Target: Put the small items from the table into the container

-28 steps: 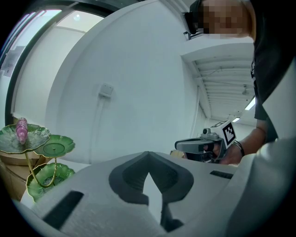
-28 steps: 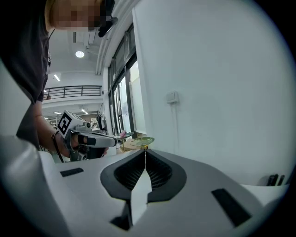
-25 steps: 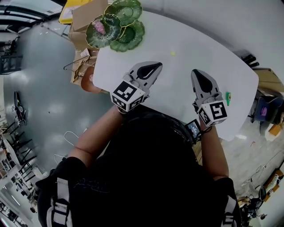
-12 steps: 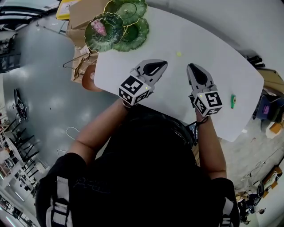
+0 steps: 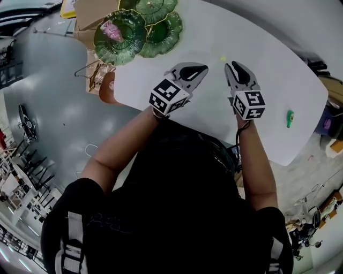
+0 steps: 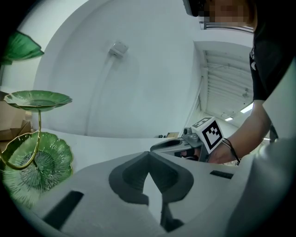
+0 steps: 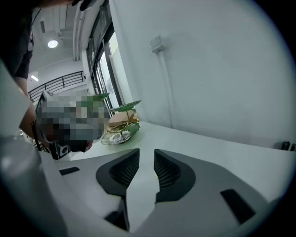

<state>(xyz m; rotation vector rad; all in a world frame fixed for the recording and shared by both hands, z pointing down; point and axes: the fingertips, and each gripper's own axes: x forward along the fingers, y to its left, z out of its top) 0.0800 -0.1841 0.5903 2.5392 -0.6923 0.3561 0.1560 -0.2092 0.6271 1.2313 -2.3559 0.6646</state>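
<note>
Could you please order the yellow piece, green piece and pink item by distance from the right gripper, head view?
From the right gripper, jaws opening, empty:
1. yellow piece, just past its tips.
2. green piece, table edge, right.
3. pink item, in the green dish, left.

Grey floor, cardboard and a plain white wall

A glossy grey floor fills the left of the head view. At the upper left are brown cardboard boxes with a yellow thing just beside them. Below them lie wire hangers and a round orange-brown thing, partly hidden. Another hanger lies alone at mid left, and a dark stand is at the left edge. Blurred clutter crowds the right edge. In the left gripper view a white wall bears a small box at upper centre, with a conduit running down from it. At the upper left of the right gripper view a round ceiling lamp shines above a railing.
</note>
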